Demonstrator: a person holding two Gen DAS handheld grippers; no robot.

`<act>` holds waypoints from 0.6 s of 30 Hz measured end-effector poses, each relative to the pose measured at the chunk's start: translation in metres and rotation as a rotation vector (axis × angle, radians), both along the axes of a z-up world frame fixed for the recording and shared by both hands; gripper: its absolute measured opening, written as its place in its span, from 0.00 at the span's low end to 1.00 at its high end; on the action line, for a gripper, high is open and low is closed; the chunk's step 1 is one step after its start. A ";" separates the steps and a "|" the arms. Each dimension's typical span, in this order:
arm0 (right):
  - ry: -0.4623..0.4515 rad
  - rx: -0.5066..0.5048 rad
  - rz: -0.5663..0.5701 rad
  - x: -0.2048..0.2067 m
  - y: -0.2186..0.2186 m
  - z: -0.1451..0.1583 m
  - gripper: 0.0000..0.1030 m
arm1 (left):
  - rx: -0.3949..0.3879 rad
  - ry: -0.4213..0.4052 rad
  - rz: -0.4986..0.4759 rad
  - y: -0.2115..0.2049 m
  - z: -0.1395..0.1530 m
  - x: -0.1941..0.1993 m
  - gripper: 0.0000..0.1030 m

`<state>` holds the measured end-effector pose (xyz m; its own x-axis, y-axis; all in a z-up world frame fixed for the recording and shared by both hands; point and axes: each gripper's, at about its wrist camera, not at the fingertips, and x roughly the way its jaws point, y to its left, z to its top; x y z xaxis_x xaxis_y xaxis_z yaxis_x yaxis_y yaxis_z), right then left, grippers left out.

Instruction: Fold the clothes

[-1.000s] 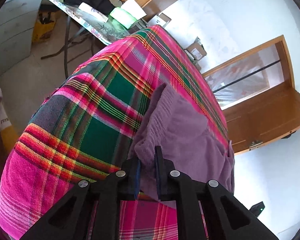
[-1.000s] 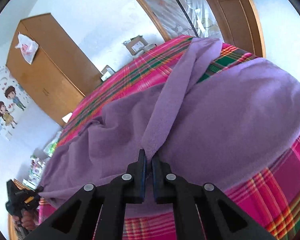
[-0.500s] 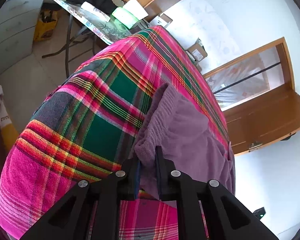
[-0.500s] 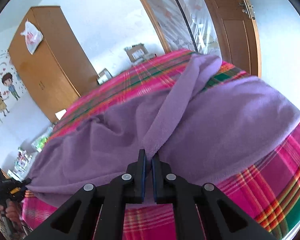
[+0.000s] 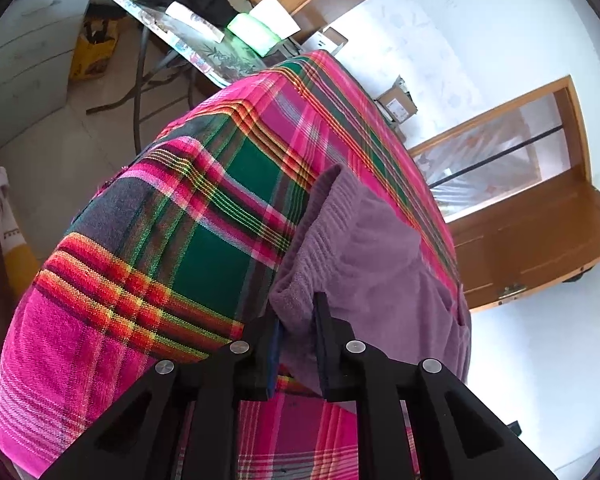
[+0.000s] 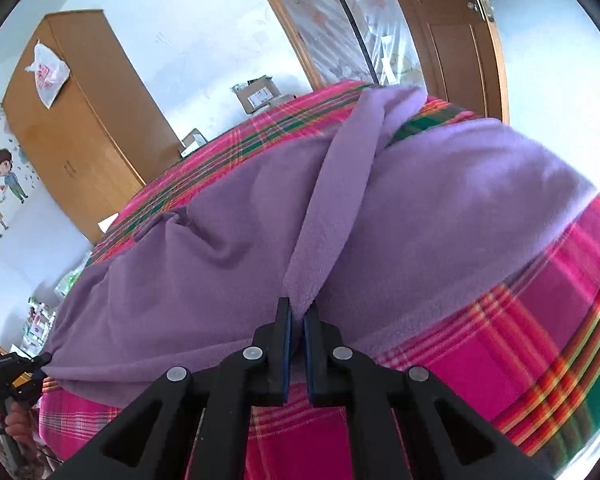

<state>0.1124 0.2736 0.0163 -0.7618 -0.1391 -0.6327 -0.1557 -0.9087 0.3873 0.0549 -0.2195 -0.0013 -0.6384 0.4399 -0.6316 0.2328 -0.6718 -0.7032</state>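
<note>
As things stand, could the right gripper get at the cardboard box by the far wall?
Probably not. The right gripper is shut on a fold of the purple fleece garment, and the cardboard box sits beyond the whole plaid-covered bed, so it would need to let go and travel across.

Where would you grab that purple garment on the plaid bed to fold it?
By its edges, as now: the left gripper at the ribbed waistband corner of the purple garment, the right gripper pinching a raised fold ridge. Come in low from the near side of the plaid bedspread; flat areas offer nothing to pinch.
</note>
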 end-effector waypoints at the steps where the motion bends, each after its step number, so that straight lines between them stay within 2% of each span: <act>1: 0.002 0.008 0.001 0.001 -0.001 0.001 0.06 | -0.010 -0.004 -0.001 0.001 0.001 0.000 0.16; 3: 0.006 0.014 -0.001 0.004 0.000 0.002 0.08 | -0.039 -0.014 0.001 0.003 0.003 -0.001 0.17; 6: 0.004 0.017 -0.014 0.005 0.000 0.003 0.11 | -0.091 -0.032 0.014 0.006 0.006 0.001 0.27; 9: 0.009 0.053 -0.028 0.007 0.000 0.006 0.13 | -0.120 -0.037 0.029 0.007 0.009 0.006 0.27; 12: 0.018 0.087 -0.044 0.014 0.002 0.009 0.13 | -0.203 -0.003 0.062 0.010 0.025 0.015 0.26; 15: 0.009 0.097 -0.060 0.018 0.005 0.009 0.13 | -0.284 0.066 0.081 0.020 0.047 0.024 0.24; 18: -0.004 0.059 -0.073 0.021 0.013 0.005 0.13 | -0.289 0.116 0.043 0.034 0.064 0.023 0.25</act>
<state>0.1332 0.2868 0.0215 -0.7660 -0.0457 -0.6413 -0.2242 -0.9159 0.3330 0.0783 -0.1858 0.0628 -0.7277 0.2237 -0.6484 0.1943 -0.8393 -0.5077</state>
